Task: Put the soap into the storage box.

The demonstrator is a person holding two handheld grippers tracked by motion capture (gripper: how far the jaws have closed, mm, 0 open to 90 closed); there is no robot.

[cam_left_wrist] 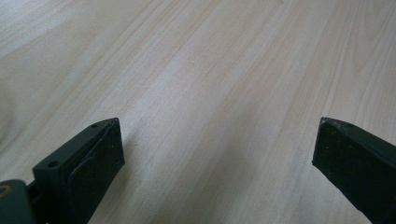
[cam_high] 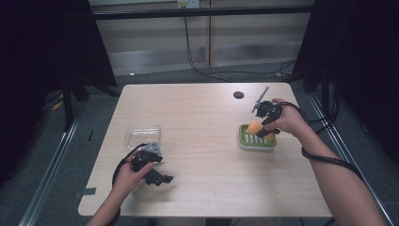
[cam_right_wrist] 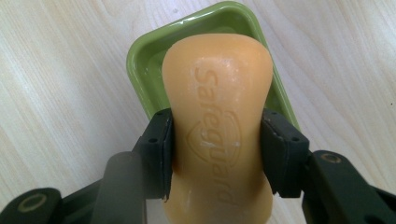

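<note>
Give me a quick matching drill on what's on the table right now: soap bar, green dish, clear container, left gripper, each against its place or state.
Column one:
1. soap bar
2. green soap dish
3. clear plastic container
4. left gripper

Column two:
A. jaws apart with bare table between them
B. clamped between the jaws of the right gripper
C. sits empty near the table's left edge
D. lies on the table's right side, under the soap

Pairs: 1-B, 2-D, 3-C, 4-A
</note>
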